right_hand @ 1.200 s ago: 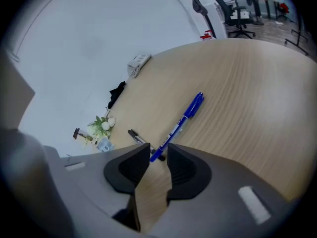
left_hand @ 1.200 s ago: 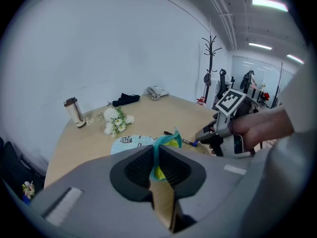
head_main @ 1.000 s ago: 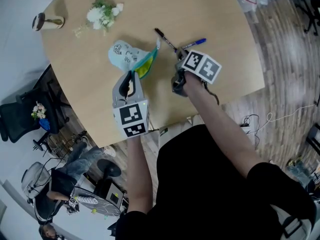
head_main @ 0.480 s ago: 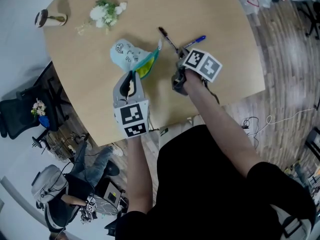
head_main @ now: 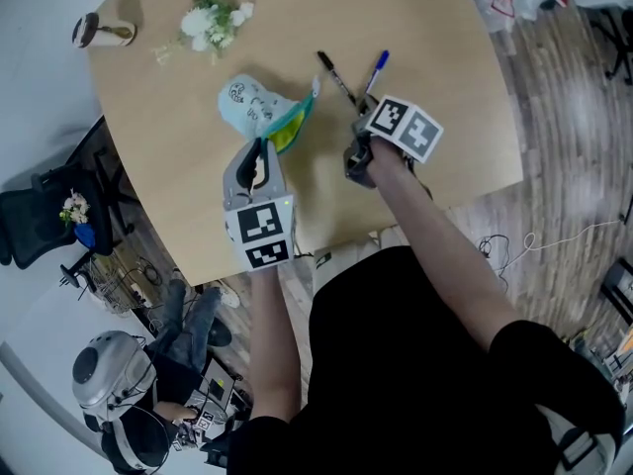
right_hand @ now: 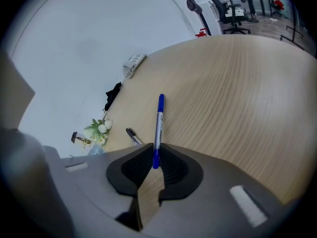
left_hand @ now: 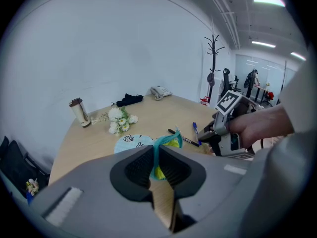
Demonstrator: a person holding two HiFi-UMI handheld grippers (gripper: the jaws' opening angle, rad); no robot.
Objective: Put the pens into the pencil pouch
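Clearly the step in hand is bringing the first pen to the pouch. The right gripper (right_hand: pixel 154 165) has its fingers closed on the tail end of the blue pen (right_hand: pixel 159 123), which sticks out straight ahead of them over the table (head_main: pixel 445 28). The left gripper (left_hand: pixel 157 165) pinches the teal zipper edge of the pencil pouch (head_main: pixel 252 107), whose body lies just beyond its fingertips, yellow lining showing. To do this well, the left should lift that edge so the mouth gapes, while the right swings the pen's far tip to the opening and slides it in lengthwise before letting go. The black pen (head_main: pixel 336 77) lies just ahead-left of the right fingers.
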